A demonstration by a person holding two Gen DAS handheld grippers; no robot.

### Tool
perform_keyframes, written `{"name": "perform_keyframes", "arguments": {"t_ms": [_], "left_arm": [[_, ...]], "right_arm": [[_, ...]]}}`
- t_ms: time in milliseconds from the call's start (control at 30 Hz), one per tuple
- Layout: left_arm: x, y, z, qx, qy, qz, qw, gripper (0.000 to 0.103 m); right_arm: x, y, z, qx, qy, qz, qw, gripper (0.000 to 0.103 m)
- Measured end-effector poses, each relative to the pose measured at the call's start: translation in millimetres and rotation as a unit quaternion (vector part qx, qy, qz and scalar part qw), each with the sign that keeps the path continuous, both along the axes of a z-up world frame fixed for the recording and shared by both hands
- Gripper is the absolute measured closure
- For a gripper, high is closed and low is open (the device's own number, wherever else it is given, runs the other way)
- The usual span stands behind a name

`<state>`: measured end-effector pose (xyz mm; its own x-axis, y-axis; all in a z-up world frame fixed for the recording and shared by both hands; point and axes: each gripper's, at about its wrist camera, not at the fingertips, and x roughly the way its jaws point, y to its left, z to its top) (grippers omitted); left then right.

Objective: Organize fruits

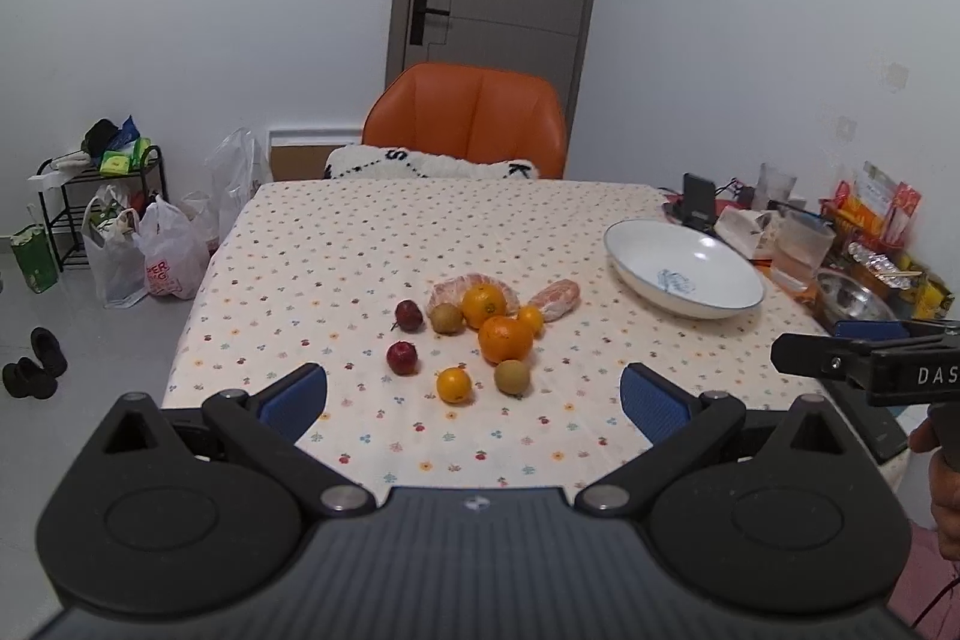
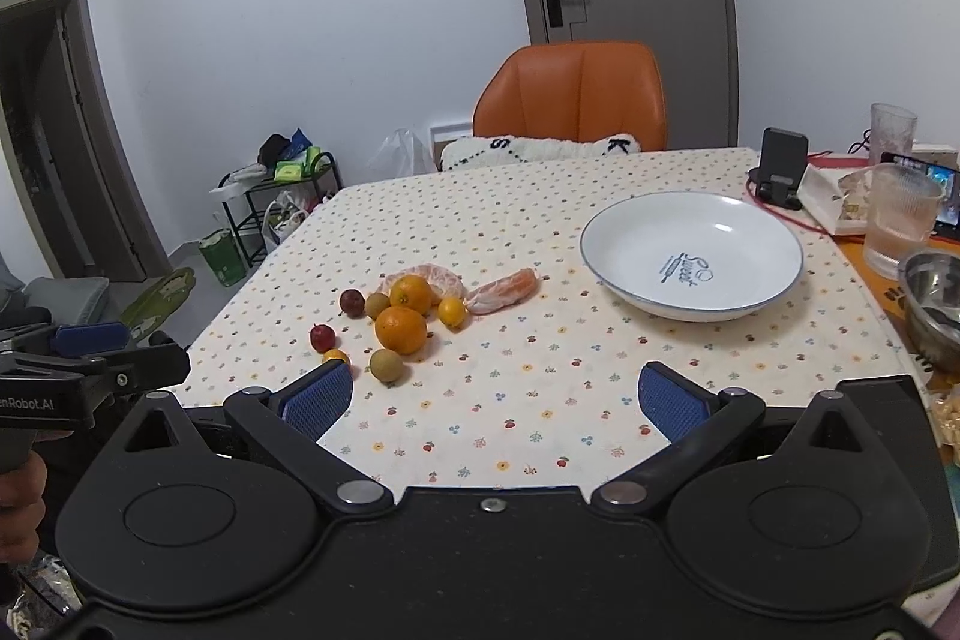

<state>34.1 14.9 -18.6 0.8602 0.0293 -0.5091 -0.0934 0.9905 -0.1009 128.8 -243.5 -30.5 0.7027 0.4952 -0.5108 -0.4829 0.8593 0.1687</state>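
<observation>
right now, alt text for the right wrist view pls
Open right gripper hovers over a floral tablecloth, holding nothing. Ahead, oranges and small fruits cluster left of an empty white bowl; an orange chair stands behind.

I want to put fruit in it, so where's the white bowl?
The white bowl sits empty on the table's right side, right of the fruit pile, beside the glass cup.
</observation>
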Motion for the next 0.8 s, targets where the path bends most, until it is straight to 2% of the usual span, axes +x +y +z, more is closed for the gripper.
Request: {"name": "perform_keyframes", "arguments": {"t_ms": [233,400,800], "left_arm": [[19.1,11.4,-17.1,-0.023,0.014,0.001,0.9996,0.000],[30.4,16.1,-23.8,-0.032,0.019,0.008,0.9993,0.000],[59.0,18.1,-46.8,-0.060,0.037,0.006,0.9975,0.002]], "right_arm": [[21.9,-5.1,-9.8,0.029,-0.004,-0.019,0.999,0.000],[35.3,-6.5,-14.4,0.030,-0.005,-0.022,0.999,0.000],[65.4,-2.4,-37.9,0.052,0.027,0.018,0.998,0.000]]}}
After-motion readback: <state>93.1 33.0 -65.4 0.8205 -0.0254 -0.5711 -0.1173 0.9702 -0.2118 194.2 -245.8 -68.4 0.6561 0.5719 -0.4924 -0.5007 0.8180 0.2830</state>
